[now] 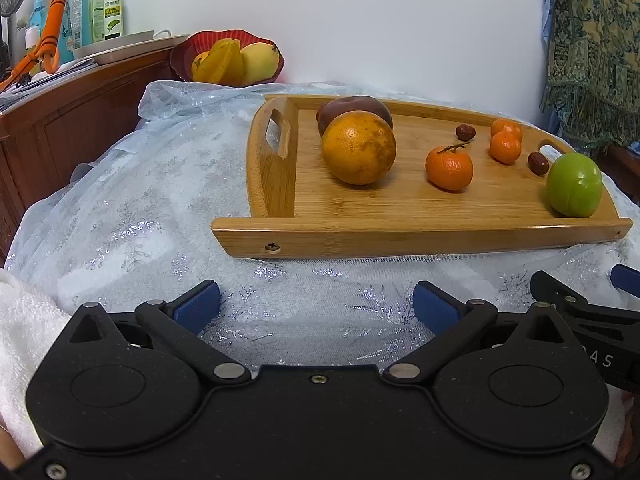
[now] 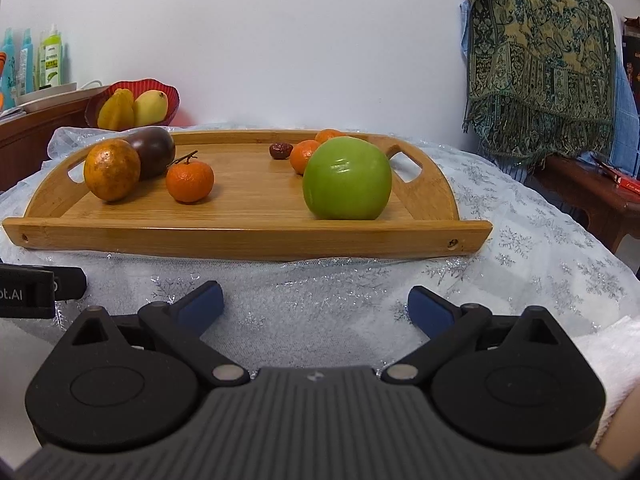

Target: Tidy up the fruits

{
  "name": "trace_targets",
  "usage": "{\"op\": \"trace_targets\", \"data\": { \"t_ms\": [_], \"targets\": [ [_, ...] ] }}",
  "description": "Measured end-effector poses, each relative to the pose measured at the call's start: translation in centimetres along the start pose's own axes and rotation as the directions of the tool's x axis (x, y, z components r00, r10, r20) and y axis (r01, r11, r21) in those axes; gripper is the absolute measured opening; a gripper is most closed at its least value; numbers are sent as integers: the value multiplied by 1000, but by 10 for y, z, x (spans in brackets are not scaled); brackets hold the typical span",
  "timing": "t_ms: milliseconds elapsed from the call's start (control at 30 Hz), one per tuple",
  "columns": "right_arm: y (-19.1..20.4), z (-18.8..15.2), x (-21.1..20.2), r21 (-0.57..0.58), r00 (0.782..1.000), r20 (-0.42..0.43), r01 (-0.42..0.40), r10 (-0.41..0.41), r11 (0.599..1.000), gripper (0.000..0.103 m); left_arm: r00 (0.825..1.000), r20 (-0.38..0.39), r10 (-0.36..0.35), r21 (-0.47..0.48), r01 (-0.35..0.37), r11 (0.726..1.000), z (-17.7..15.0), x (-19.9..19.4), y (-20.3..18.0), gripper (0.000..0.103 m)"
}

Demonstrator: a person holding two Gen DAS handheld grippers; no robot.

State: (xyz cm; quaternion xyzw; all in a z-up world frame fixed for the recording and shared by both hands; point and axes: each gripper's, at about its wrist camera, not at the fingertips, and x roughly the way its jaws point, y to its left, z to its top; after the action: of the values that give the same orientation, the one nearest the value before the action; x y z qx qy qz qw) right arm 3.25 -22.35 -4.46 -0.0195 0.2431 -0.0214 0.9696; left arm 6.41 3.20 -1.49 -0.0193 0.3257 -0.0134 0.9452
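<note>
Both tongs, left (image 1: 316, 304) and right (image 2: 316, 306), gape wide and empty, short of the bamboo tray's (image 2: 240, 236) near rim. On that tray, the green apple (image 2: 347, 178) sits nearest the right tongs; the large orange (image 1: 359, 148) sits toward the left handle, with the stemmed mandarin (image 1: 449, 168) between them.

This is a lived-in room of a home. A sheer snowflake-patterned cloth (image 1: 120, 208) covers the table in the centre; at upper left a dark wooden cabinet (image 1: 60, 120) carries household spray bottles (image 1: 96, 8) and a red fruit bowl (image 1: 228, 56). At upper right a fringed paisley shawl (image 2: 540, 60) hangs against the white wall.
</note>
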Motion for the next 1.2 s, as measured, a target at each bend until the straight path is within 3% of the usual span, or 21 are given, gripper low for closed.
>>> {"op": "trace_targets", "data": {
  "t_ms": [1200],
  "targets": [
    [1, 0, -1, -4, 1000, 3, 4, -4, 1000, 103, 1000, 2, 3, -11, -3, 1000, 0, 1, 1, 103]
  ]
}}
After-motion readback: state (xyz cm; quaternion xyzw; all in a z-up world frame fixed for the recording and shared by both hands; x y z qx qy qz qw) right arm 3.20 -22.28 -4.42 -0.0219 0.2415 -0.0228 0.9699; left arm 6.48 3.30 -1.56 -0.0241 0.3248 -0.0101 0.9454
